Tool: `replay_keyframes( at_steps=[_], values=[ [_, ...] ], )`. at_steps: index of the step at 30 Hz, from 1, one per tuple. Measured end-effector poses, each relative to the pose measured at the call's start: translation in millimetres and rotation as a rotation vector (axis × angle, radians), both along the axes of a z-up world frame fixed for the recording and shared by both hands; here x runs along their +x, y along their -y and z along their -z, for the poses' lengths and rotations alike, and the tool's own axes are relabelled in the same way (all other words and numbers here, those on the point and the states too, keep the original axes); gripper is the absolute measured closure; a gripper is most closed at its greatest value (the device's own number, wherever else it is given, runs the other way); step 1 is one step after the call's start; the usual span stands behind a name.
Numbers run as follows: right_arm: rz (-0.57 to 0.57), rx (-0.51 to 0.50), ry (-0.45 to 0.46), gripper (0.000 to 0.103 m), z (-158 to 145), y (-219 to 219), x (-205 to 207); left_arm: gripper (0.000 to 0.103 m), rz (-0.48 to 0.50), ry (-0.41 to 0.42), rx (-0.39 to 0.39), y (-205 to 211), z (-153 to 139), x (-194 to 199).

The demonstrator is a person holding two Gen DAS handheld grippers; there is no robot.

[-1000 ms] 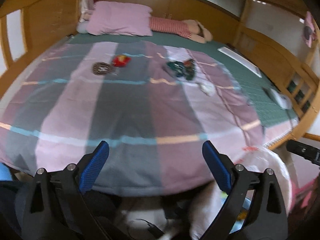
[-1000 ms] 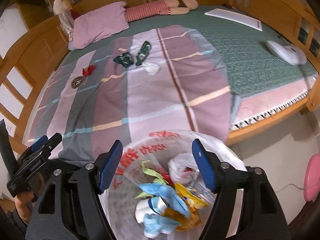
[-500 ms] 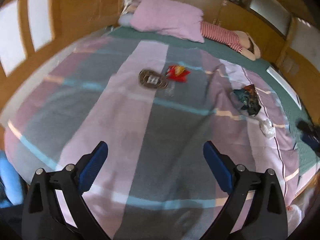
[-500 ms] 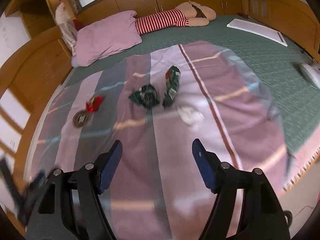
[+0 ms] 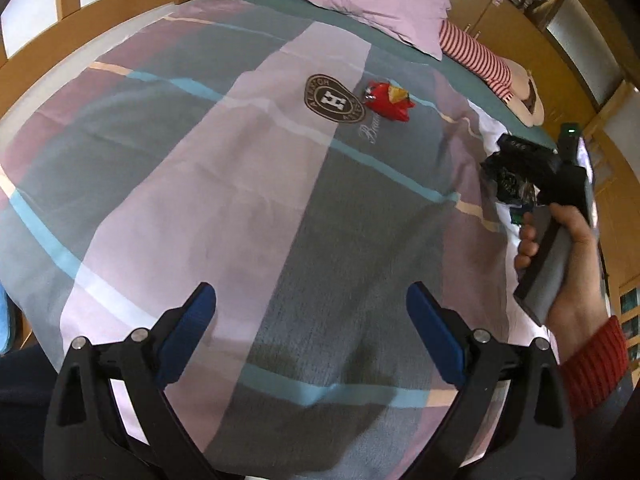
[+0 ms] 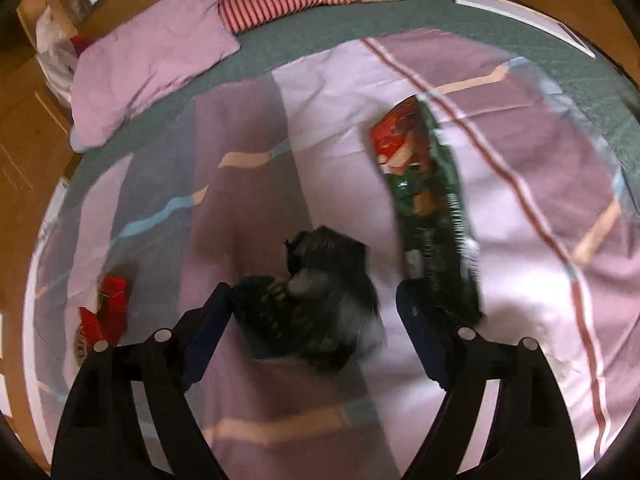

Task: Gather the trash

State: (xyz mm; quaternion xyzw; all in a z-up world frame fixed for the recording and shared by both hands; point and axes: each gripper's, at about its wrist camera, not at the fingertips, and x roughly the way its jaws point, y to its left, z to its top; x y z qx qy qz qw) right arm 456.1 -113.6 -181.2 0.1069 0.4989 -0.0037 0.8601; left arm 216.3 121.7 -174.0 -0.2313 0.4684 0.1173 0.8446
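Right claw (image 6: 312, 312) now closing astride seemingly dark crumpled wrapper (image 6: 320, 300)

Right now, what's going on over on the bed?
A person is clearing trash off the quilt with tongs in each hand. The right tongs have just been closing a little around a crumpled dark wrapper, which lies between the open jaws, not yet gripped. A green packet lies beside it. The left tongs hover open and empty, short of a red wrapper.

Right hand-held gripper (image 6: 314, 312) closing, now straddling dark crumpled wrapper (image 6: 320, 300)
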Motion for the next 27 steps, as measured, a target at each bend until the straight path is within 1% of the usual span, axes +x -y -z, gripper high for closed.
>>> replay_keyframes(
  at_steps=[3,5,7,10,11,13,16,19,21,23,25,27],
  values=[
    [-0.097,-0.055,0.037,0.045,-4,-20,-5,0.007,-0.005,0.005,0.011,-1,-1,-1],
    [-0.15,-0.054,0.04,0.046,-8,-27,-12,0.007,-0.029,0.003,0.021,-4,-1,-4],
    [-0.2,-0.03,0.025,0.047,-11,-32,-28,0.007,-0.071,0.001,0.026,-11,-1,-7],
    [-0.288,0.018,-0.009,0.046,-13,-38,-55,0.007,-0.18,0.008,0.027,-28,-2,-19],
    [-0.345,0.051,-0.033,0.046,-14,-41,-71,0.007,-0.206,0.011,0.023,-33,-3,-22],
    [-0.409,0.07,-0.052,0.046,-16,-45,-95,0.007,-0.269,0.02,0.009,-42,-3,-29],
    [-0.526,0.092,-0.082,0.046,-20,-54,-136,0.007,-0.313,0.022,0.006,-48,-3,-33],
    [-0.618,0.116,-0.115,0.042,-20,-67,-165,0.007,-0.327,0.023,0.021,-50,-5,-35],
    [-0.665,0.115,-0.129,0.04,-19,-73,-181,0.007,-0.35,0.036,0.033,-53,-7,-38],
    [-0.725,0.11,-0.147,0.036,-17,-81,-195,0.007,-0.369,0.044,0.033,-54,-8,-40],
    [-0.75,0.098,-0.139,0.026,-20,-82,-201,0.007,-0.37,0.035,0.031,-56,-7,-39],
    [-0.737,0.079,-0.11,0.022,-25,-76,-204,0.007,-0.363,0.024,0.03,-55,-6,-38]
  ],
)
